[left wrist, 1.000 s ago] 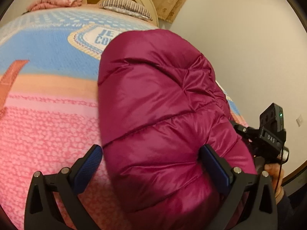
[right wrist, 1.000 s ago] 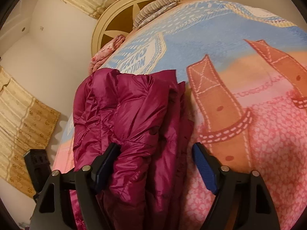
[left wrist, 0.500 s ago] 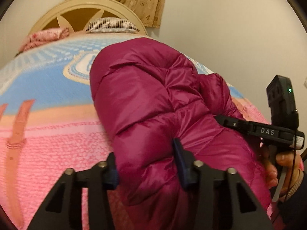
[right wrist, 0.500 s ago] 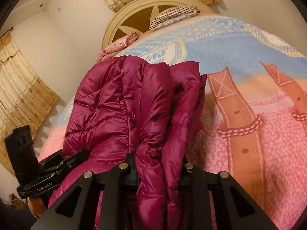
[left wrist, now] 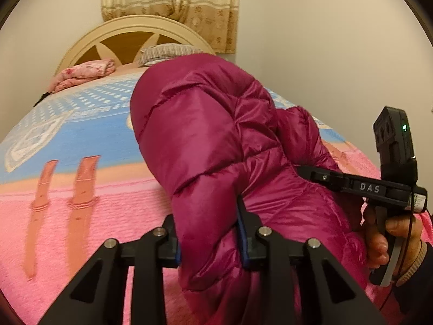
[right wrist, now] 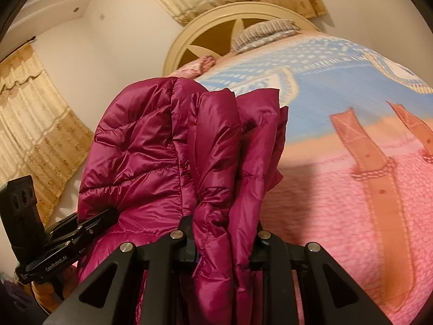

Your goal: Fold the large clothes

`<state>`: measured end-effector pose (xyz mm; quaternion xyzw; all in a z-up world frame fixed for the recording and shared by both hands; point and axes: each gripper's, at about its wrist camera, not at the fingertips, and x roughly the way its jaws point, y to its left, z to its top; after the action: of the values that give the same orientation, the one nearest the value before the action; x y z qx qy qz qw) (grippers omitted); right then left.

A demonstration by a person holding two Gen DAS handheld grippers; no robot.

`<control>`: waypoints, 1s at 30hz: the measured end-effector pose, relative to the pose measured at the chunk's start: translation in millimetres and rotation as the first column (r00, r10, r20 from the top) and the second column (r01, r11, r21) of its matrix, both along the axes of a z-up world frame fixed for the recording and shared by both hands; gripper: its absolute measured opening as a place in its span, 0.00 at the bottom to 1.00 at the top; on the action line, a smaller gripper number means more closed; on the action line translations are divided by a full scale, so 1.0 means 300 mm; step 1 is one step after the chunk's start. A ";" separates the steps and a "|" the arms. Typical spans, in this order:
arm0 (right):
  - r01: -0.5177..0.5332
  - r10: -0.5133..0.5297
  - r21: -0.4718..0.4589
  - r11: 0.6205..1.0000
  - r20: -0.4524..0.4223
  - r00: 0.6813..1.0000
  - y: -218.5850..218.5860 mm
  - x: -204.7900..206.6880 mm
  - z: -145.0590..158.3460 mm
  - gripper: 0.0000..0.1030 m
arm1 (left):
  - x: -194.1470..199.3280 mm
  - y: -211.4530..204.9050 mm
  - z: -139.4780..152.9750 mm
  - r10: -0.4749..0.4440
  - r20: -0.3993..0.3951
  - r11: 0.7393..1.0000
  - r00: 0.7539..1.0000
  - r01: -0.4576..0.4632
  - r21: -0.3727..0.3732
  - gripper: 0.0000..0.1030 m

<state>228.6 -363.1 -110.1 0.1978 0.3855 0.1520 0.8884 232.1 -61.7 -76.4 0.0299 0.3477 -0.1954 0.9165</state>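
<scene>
A magenta puffer jacket (left wrist: 216, 149) is bunched into a thick folded bundle and held up above the bed. My left gripper (left wrist: 209, 239) is shut on the bundle's near left edge. My right gripper (right wrist: 223, 239) is shut on several stacked layers of the same jacket (right wrist: 167, 157) at its near right edge. Each gripper shows in the other's view: the right gripper body (left wrist: 379, 187) at the right, the left gripper body (right wrist: 62, 243) at the lower left. The jacket's underside is hidden.
The bed carries a pink, orange and blue blanket (left wrist: 67, 189). A cream headboard (left wrist: 130, 38), a striped pillow (left wrist: 165, 52) and a folded pink quilt (left wrist: 84, 74) are at the far end. A wall (left wrist: 324, 54) and curtains (right wrist: 35, 124) stand close by.
Both grippers have closed on the jacket's near edge and lifted it. The bundle has risen off the blanket and both views have tilted up toward the headboard.
</scene>
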 end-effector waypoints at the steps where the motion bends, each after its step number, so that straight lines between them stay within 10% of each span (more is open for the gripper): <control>1: -0.011 0.011 0.006 1.000 0.005 1.000 0.011 -0.002 0.007 0.19 | -0.005 0.019 0.005 0.013 -0.002 1.000 1.000 -0.013 0.002 0.30; 30: -0.259 0.260 0.078 0.963 0.007 0.966 0.112 0.078 -0.017 0.19 | -0.164 0.503 0.042 0.322 0.034 0.947 0.946 -0.321 -0.018 0.30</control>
<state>252.1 -329.5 -115.2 0.1806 0.4031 0.2818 0.8517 183.0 89.3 -63.7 -0.0293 0.3298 -0.0452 0.9425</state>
